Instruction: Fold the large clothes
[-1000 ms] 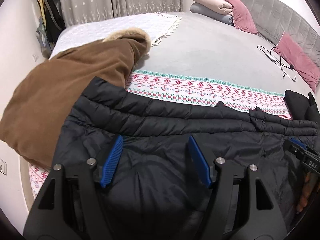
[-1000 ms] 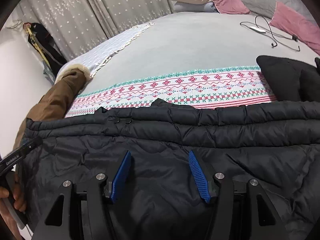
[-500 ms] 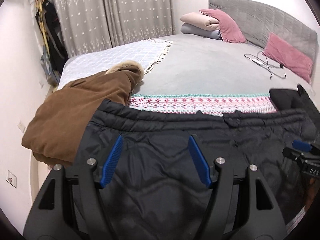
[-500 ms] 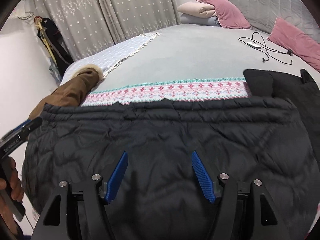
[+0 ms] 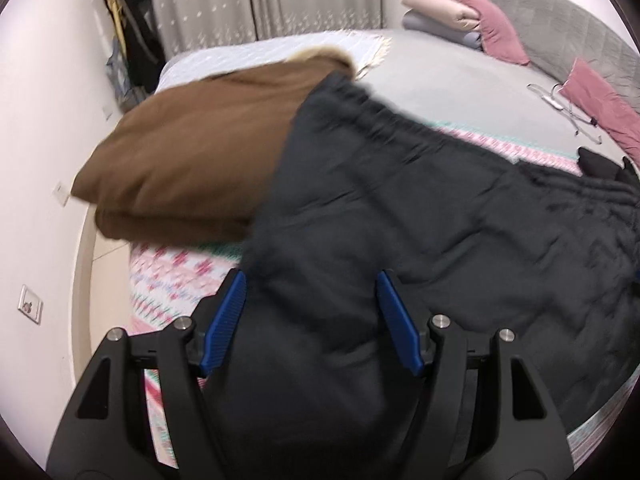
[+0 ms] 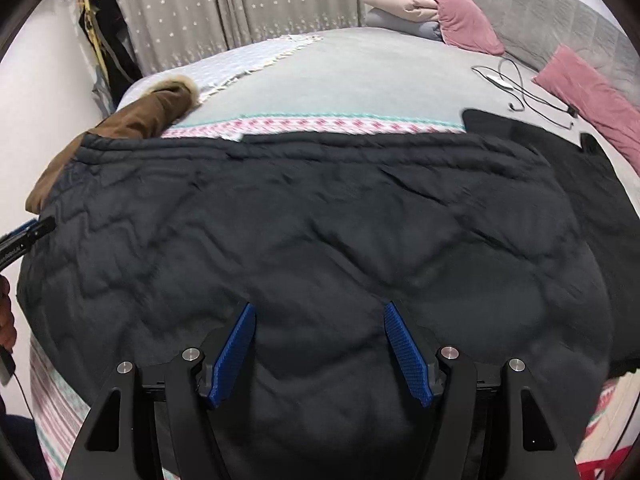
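A large black quilted puffer jacket (image 5: 420,216) lies spread across the near part of the bed; it fills the right wrist view (image 6: 320,240) too. My left gripper (image 5: 310,320) is open above the jacket's left near edge, nothing between its blue pads. My right gripper (image 6: 320,348) is open above the jacket's near middle, also empty. The left gripper's tip (image 6: 28,234) shows at the left edge of the right wrist view.
A folded brown coat with a fur hood (image 5: 192,152) lies left of the jacket. Another black garment (image 6: 560,160) lies to the right. Pink pillows (image 6: 460,20), a cable (image 6: 516,92) and a grey headboard are at the far side. A patterned blanket (image 5: 176,276) covers the bed edge.
Both grippers have pulled back and up from the jacket. The left view has swung left, showing more of the brown coat and bed edge. The jacket's far folded edge lies flatter.
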Demonstrator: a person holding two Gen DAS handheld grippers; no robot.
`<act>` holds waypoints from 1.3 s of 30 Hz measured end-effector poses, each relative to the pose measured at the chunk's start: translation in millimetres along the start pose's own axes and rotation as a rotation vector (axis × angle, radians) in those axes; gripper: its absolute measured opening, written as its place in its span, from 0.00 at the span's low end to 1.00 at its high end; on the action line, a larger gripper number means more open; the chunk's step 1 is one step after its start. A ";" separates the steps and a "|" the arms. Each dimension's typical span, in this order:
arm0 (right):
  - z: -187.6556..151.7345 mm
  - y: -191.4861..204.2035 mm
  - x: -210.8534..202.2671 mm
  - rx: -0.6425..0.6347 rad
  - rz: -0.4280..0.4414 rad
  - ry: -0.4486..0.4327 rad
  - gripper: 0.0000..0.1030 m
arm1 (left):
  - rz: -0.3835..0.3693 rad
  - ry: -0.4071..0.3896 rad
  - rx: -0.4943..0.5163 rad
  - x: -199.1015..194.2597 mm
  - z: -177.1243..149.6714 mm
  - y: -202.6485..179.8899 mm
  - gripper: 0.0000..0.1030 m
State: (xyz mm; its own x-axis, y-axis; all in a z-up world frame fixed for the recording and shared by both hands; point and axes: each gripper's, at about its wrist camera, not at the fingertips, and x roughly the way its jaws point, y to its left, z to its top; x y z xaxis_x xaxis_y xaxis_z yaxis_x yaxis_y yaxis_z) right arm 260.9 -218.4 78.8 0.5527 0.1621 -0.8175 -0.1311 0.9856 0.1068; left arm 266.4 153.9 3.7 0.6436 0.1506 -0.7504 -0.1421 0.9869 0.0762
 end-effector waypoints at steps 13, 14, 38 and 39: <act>-36.7 -83.8 -11.6 0.106 0.010 -0.026 0.66 | 0.080 0.096 0.026 22.4 -18.5 11.1 0.68; -37.3 -79.1 -12.4 0.089 -0.020 -0.031 0.66 | 0.092 0.097 0.027 21.2 -18.8 10.0 0.68; -123.7 -65.6 -54.4 0.420 0.295 0.035 0.56 | -0.117 -0.056 0.473 -88.1 -73.3 -208.4 0.68; -124.3 -67.0 -51.4 0.439 0.290 0.038 0.56 | -0.126 -0.054 0.471 -88.1 -71.9 -210.8 0.68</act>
State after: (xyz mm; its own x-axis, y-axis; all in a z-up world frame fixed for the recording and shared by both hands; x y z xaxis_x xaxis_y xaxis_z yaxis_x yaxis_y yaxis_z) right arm 139.0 -298.7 43.2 0.5140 0.4372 -0.7380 0.0874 0.8292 0.5521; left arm 185.6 -71.5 6.5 0.6741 0.0192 -0.7384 0.2869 0.9143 0.2857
